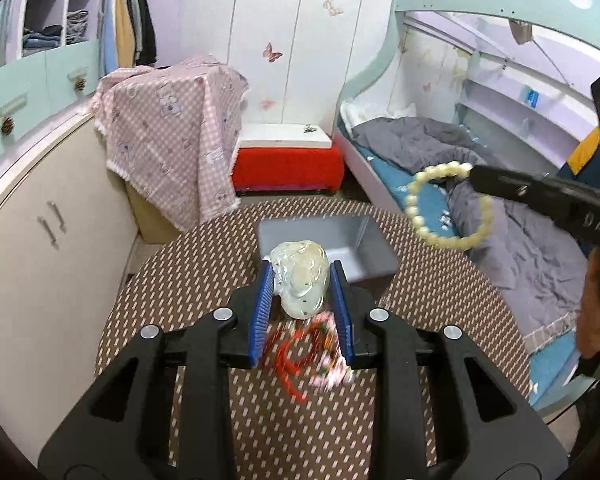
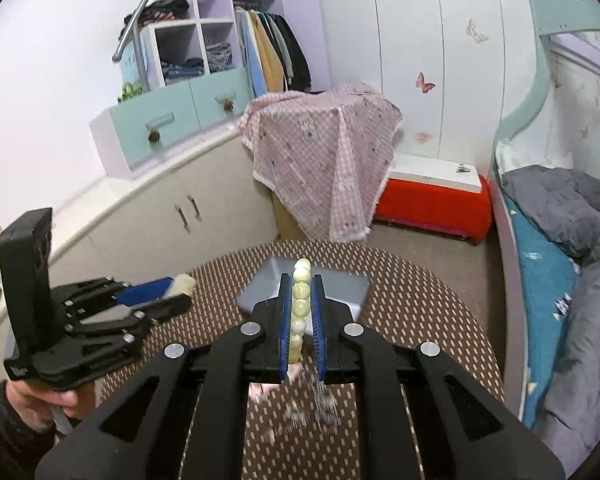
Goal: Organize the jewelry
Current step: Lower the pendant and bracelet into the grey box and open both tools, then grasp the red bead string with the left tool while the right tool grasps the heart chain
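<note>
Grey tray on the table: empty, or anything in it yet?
Seemingly empty: the grey tray shows bare floor, though the pale pendant hides its near part.

Your right gripper (image 2: 302, 312) at frame centre pinches the pale bead bracelet (image 2: 301, 300) edge-on between its blue fingers (image 2: 286, 320), above the grey tray (image 2: 340, 284) on the patterned counter (image 2: 420, 312); your left gripper (image 2: 180, 288) sits at left.

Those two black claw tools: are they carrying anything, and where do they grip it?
Yes. The left gripper clamps a pale carved pendant across its sides. The right gripper pinches a pale bead bracelet by a few beads; the rest of the loop hangs free.
</note>
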